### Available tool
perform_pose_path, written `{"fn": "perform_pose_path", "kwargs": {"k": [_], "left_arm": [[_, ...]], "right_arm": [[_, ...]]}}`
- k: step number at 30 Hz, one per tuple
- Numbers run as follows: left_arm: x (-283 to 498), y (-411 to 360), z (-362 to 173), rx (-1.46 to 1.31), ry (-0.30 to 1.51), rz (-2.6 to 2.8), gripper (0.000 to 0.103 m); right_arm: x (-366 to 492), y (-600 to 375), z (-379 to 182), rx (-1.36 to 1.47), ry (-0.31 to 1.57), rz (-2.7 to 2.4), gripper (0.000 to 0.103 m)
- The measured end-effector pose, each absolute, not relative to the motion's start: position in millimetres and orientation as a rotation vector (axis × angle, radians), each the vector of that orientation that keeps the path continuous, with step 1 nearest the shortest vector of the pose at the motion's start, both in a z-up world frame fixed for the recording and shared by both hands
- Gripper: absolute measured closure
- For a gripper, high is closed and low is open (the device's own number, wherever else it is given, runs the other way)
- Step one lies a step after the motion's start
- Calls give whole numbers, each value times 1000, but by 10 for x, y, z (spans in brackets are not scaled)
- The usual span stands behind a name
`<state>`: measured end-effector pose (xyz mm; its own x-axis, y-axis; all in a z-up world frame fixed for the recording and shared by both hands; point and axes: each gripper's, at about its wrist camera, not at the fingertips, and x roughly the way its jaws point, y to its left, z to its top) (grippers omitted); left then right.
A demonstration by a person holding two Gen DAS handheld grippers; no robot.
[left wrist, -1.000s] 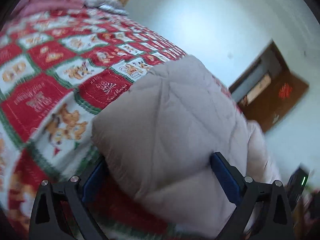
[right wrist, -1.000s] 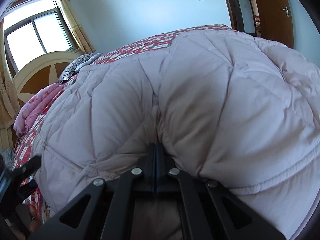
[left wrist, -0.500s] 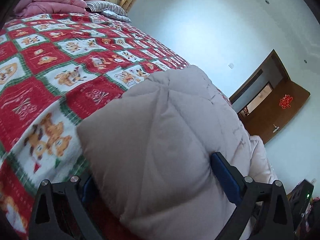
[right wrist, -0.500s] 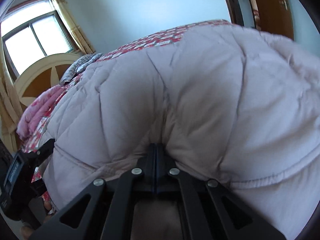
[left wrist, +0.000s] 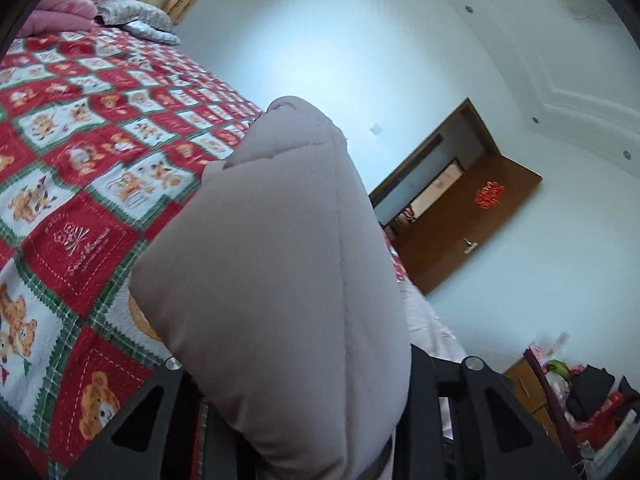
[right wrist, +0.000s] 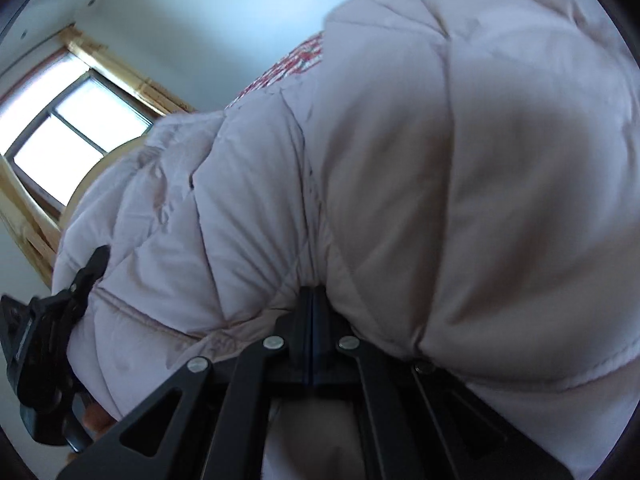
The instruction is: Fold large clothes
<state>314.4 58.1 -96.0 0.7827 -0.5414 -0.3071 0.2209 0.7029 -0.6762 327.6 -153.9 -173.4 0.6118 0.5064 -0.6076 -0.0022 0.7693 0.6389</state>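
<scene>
A large pale pink quilted down jacket (left wrist: pixel 276 280) fills both views. In the left wrist view a puffy part of it bulges up between the arms of my left gripper (left wrist: pixel 304 408), which is shut on it; the fingertips are hidden by the fabric. In the right wrist view my right gripper (right wrist: pixel 312 300) is shut tight on a pinched fold of the jacket (right wrist: pixel 460 180), which is lifted and billows above it. The left gripper (right wrist: pixel 68 300) shows at the left edge of the jacket in that view.
A bed with a red, white and green teddy-bear blanket (left wrist: pixel 80 168) lies below and left. Pink bedding (left wrist: pixel 60 12) and a striped pillow (left wrist: pixel 132 20) sit at its head. A brown door (left wrist: pixel 460 220) stands open beyond. A window (right wrist: pixel 68 140) is behind.
My left gripper closed on the jacket, its arms now nearer together. Both grippers lifted the jacket and tilted upward, so more wall and ceiling show.
</scene>
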Motion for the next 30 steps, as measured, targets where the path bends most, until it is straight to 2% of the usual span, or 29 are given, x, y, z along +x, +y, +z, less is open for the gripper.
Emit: {"fn": "perform_pose_path", "kwargs": {"k": [6, 13, 14, 18, 21, 25, 30], "left_arm": [[2822, 649, -446, -484, 456, -458, 75], [2529, 651, -41, -232, 397, -355, 75], [2500, 622, -8, -211, 389, -358, 75], [2405, 282, 44, -108, 363, -400, 75], [2324, -161, -5, 12, 342, -448, 75], [2231, -750, -172, 178, 321, -525, 75], [2083, -1400, -658, 390, 345, -616, 75]], "right_arm": [[3216, -1077, -1762, 749, 961, 457, 103], [3230, -366, -1547, 661, 1005, 679, 103], [3190, -423, -1471, 640, 976, 673, 100], [2924, -1067, -1162, 598, 846, 577, 99], [2688, -1632, -1013, 607, 780, 491, 92], [2237, -2410, -920, 599, 705, 296, 92], [1826, -2990, -977, 575, 658, 116, 92]]}}
